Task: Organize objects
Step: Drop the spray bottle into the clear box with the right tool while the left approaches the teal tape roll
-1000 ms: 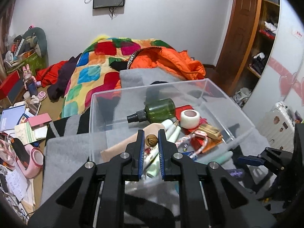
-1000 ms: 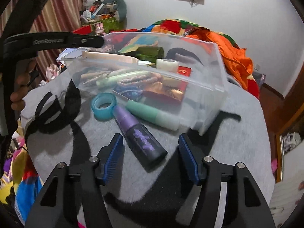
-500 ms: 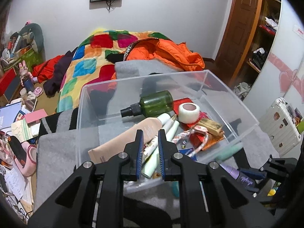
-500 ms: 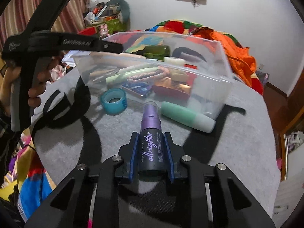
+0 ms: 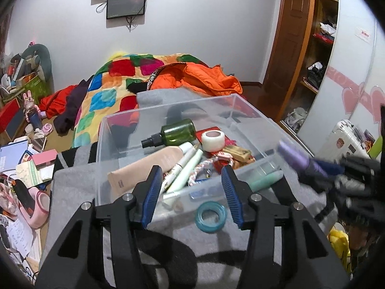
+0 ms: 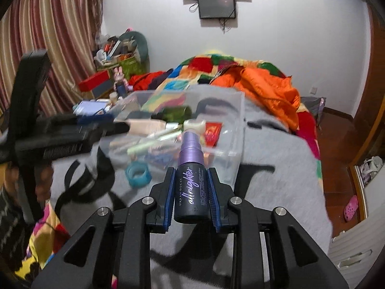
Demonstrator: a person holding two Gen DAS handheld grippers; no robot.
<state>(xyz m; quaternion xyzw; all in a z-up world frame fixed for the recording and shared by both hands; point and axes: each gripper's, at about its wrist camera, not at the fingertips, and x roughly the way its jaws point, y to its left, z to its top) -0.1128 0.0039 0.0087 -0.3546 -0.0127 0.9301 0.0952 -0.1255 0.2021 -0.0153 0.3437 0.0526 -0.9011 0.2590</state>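
The purple spray bottle (image 6: 191,187) is pinched in my right claw (image 6: 191,189), near the clear bin (image 6: 237,125). My left claw (image 5: 191,197) is spread wide, empty, above the blue tape ring (image 5: 211,216).

Clear bin (image 5: 243,107): transparent hard plastic, smooth, glossy.
Grey blanket (image 6: 276,168): fuzzy matt cloth, napped.
Purple spray bottle (image 6: 191,187): smooth plastic body, satin sheen, printed lettering.
Green bottle (image 5: 179,132): translucent glossy plastic, matt black nozzle.
Blue tape roll (image 5: 211,216): translucent glossy film.
White tape roll (image 5: 213,140): matt.
Left gripper (image 5: 192,193): matt black plastic arms, ribbed blue pads, bright metal screws.
Orange jacket (image 5: 199,80): slick, shiny fabric.
Door (image 5: 288,48): varnished wood.
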